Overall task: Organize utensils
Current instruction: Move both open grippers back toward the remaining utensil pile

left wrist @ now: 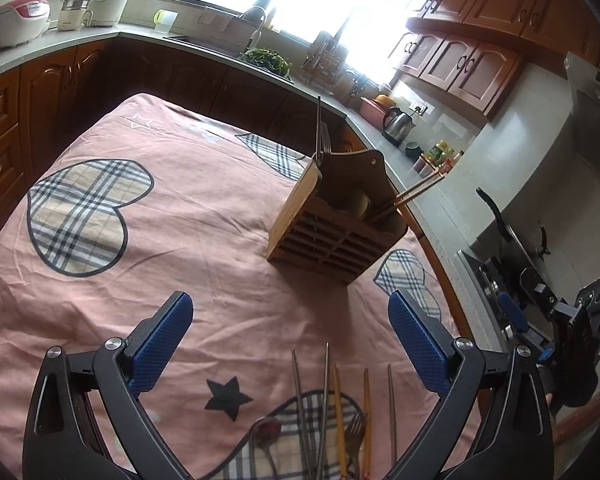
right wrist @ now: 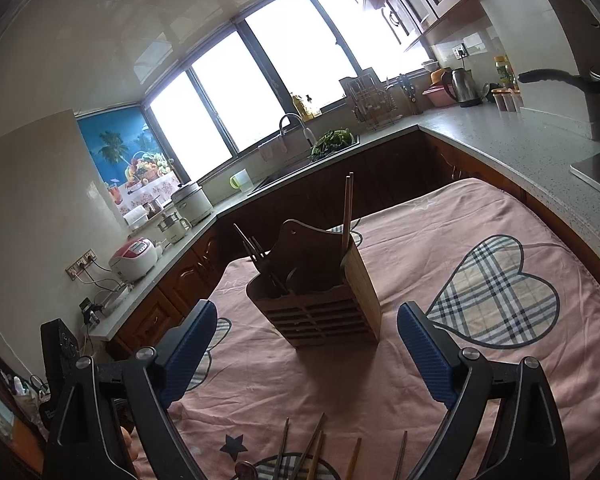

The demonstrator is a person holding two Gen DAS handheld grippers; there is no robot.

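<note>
A wooden utensil holder [left wrist: 332, 224] stands on the pink tablecloth [left wrist: 180, 220]; it also shows in the right wrist view [right wrist: 320, 300]. It holds a fork [left wrist: 322, 136], a wooden spoon and a pair of chopsticks [left wrist: 416, 192]. Loose chopsticks [left wrist: 340, 412], a fork [left wrist: 356, 436] and a spoon [left wrist: 266, 436] lie on the cloth below my left gripper [left wrist: 290, 320], which is open and empty. My right gripper [right wrist: 306, 336] is open and empty, in front of the holder; chopstick tips [right wrist: 316, 452] lie under it. The right gripper shows at the left wrist view's right edge [left wrist: 540, 320].
A kitchen counter [right wrist: 520, 140] wraps around the table, with a sink [right wrist: 300, 160], a dish rack [right wrist: 372, 100], a kettle [left wrist: 398, 124], a rice cooker [left wrist: 18, 20] and a stove with a pan [left wrist: 512, 240] close to the table's right edge.
</note>
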